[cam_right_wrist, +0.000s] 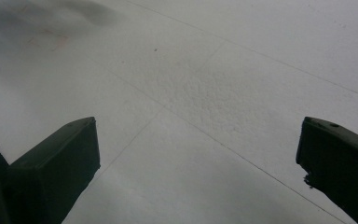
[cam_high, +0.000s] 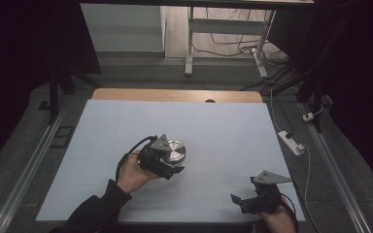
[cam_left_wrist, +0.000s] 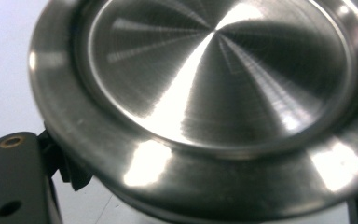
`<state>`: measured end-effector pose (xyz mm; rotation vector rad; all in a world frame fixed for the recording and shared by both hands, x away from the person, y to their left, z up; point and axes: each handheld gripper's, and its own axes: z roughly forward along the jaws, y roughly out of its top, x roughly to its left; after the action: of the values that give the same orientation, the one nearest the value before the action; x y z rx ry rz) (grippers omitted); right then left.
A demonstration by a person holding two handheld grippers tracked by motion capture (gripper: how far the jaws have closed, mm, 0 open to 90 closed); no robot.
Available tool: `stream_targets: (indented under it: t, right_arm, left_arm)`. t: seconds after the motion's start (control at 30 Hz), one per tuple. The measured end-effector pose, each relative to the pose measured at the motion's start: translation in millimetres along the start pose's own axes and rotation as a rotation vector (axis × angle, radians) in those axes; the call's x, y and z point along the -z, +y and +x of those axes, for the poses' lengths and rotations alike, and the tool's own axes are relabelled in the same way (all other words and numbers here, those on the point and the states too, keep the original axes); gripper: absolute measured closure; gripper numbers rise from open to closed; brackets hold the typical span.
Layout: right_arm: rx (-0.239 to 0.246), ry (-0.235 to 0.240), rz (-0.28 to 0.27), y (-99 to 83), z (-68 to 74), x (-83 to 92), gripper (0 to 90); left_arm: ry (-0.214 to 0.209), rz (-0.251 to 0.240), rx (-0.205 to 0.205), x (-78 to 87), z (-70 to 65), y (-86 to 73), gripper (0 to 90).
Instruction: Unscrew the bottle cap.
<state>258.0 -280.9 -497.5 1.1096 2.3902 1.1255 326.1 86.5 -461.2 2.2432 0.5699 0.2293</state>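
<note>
Your left claw [cam_high: 171, 165] is clamped on the near rim of the round steel lid [cam_high: 173, 151], jaws drawn nearly together with the rim between them. The lid sits near the middle of the pale bench [cam_high: 223, 131]. In the left gripper view the brushed metal disc [cam_left_wrist: 219, 79] looms right over the jaws, its raised edge catching the light, the bench showing pale to its left. Your left hand [cam_high: 135, 174] wraps the gripper body just on your side of the lid. Your right claw [cam_high: 240, 200] rests well to the right of the lid and nearer to you, close to the bench's near edge. Its jaws stand wide, bare bench [cam_right_wrist: 205, 93] between them.
</note>
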Motion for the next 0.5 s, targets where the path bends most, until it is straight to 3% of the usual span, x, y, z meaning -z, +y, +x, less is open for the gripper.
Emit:
stream_targets:
  t: [0.23,0.5]
  right_arm:
    - [-0.003,0.025,-0.046,5.9,3.8,4.2,0.0]
    - [0.037,0.074,-0.119,21.3,16.6,2.4,0.0]
  left_arm:
    - [-0.004,-0.004,0.005,0.1,-1.7,-0.4,15.2]
    - [-0.013,-0.004,0.017,-1.3,-0.7,-3.2,15.2]
